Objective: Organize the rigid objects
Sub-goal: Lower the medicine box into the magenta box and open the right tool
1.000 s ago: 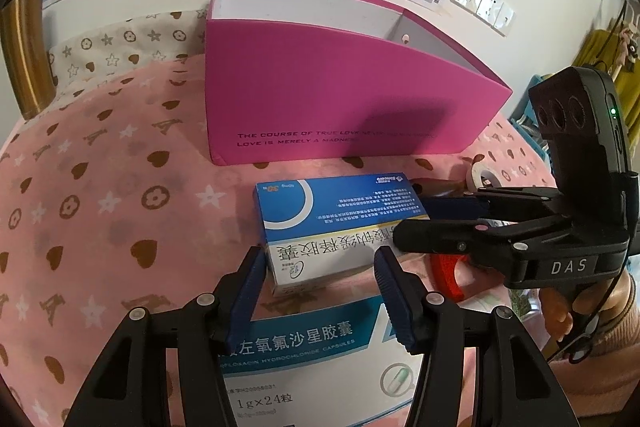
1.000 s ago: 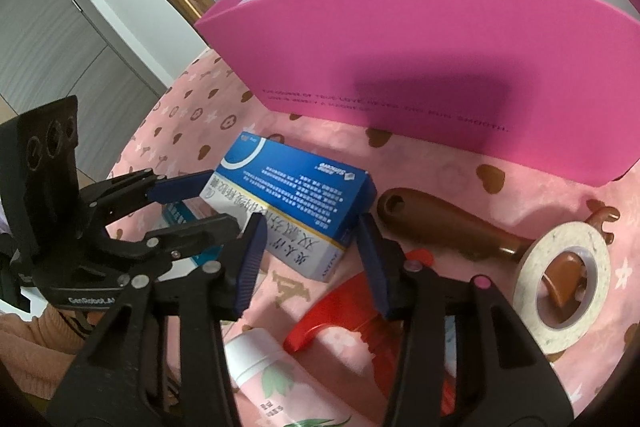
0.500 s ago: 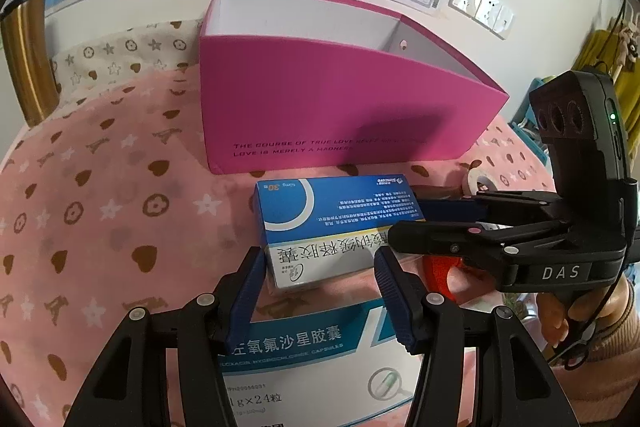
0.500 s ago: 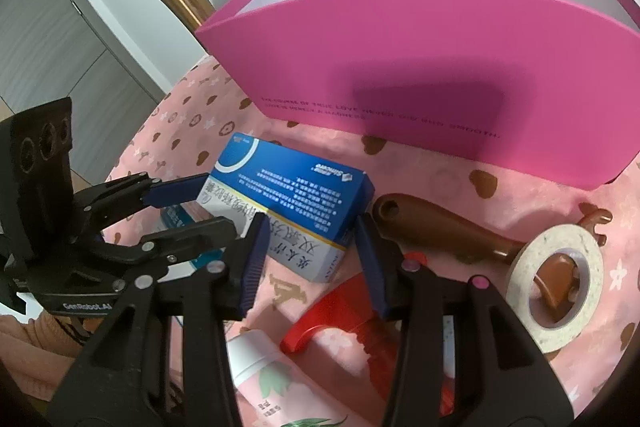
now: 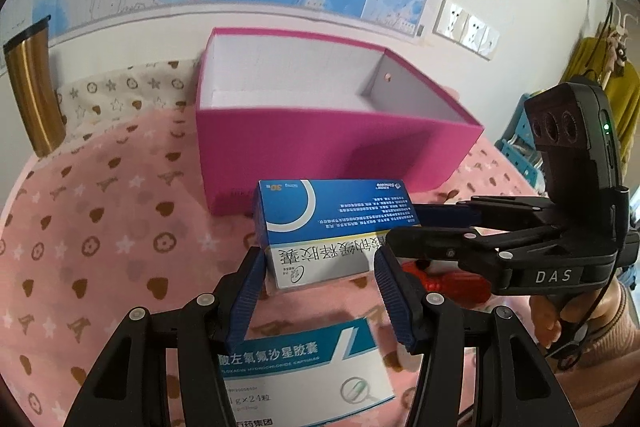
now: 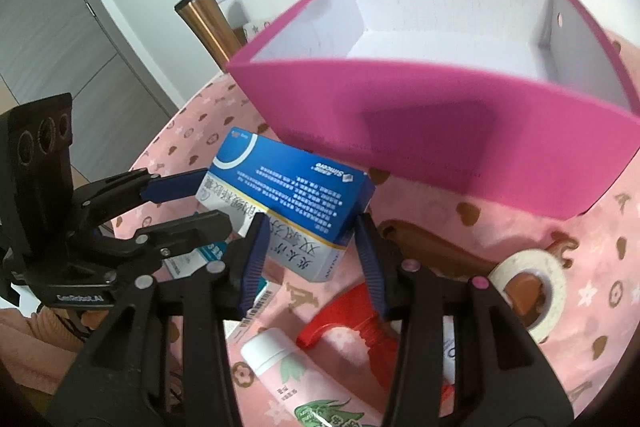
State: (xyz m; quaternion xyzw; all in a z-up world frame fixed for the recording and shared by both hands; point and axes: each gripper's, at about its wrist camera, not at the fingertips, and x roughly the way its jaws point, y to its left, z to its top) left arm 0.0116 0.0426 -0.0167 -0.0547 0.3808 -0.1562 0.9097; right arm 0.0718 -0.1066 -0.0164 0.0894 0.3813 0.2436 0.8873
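Note:
A blue and white medicine box (image 5: 336, 211) hangs a little above the pink tablecloth, just in front of the pink storage box (image 5: 332, 155). My left gripper (image 5: 320, 263) is shut on the near end of the medicine box. My right gripper (image 5: 404, 227) comes in from the right and clamps its other end. In the right wrist view the right gripper (image 6: 310, 227) squeezes a corner of the medicine box (image 6: 288, 187), and the left gripper (image 6: 210, 203) pinches it from the left. The pink storage box (image 6: 460, 131) stands open, with a bare white inside.
A second, larger medicine box (image 5: 304, 367) lies under my left gripper. A red spray trigger (image 6: 352, 319), a white floral bottle (image 6: 288, 359), a brown wooden piece (image 6: 436, 251) and a tape roll (image 6: 532, 291) lie nearby. A gold tumbler (image 5: 32, 91) stands at the back left.
Both grippers have risen together with the medicine box held between them. It has come up off the cloth, and the inside of the pink box has come into view.

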